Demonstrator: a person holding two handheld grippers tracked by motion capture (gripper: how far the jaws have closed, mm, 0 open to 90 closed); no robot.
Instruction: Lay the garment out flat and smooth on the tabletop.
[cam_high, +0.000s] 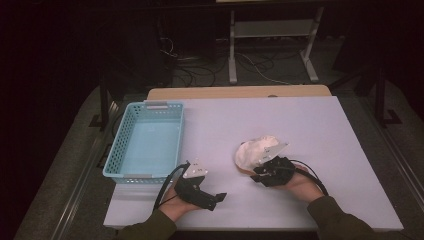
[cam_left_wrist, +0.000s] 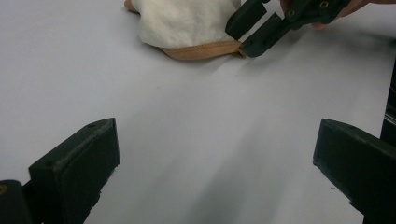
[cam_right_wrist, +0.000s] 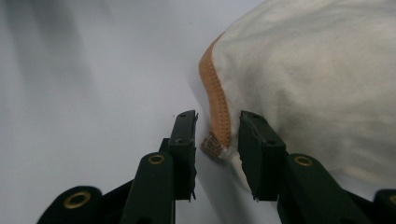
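From the high view, a white table (cam_high: 300, 200) carries a light blue basket (cam_high: 116, 150) at its left and a cream cloth item (cam_high: 256, 151) with a tan stitched edge near the middle, toward the person's side. The basket's perforated walls and pale floor are plain to see from above, and nothing lies in it. The left gripper (cam_high: 220, 198) rests low on the table just in front of the basket's near corner, pointing toward the cloth item, well apart from it. The right gripper (cam_high: 259, 176) sits at the near edge of the cloth item, its grey plate overlapping the fabric.

The left gripper view adds what the high view cannot resolve: its own jaws stand wide, with only bare table between them, and farther off the right gripper (cam_left_wrist: 247, 35) meets the cloth item (cam_left_wrist: 187, 21) at the tan edge (cam_left_wrist: 201, 50).

The right gripper view gives the closest detail. The jaws are narrow and straddle the tan edge (cam_right_wrist: 218, 109) where it ends in a small brown tag (cam_right_wrist: 212, 145). The left pad stands a little off the edge; the right pad lies against the cream fabric (cam_right_wrist: 317, 84). Whether the pads already press on the edge cannot be told.
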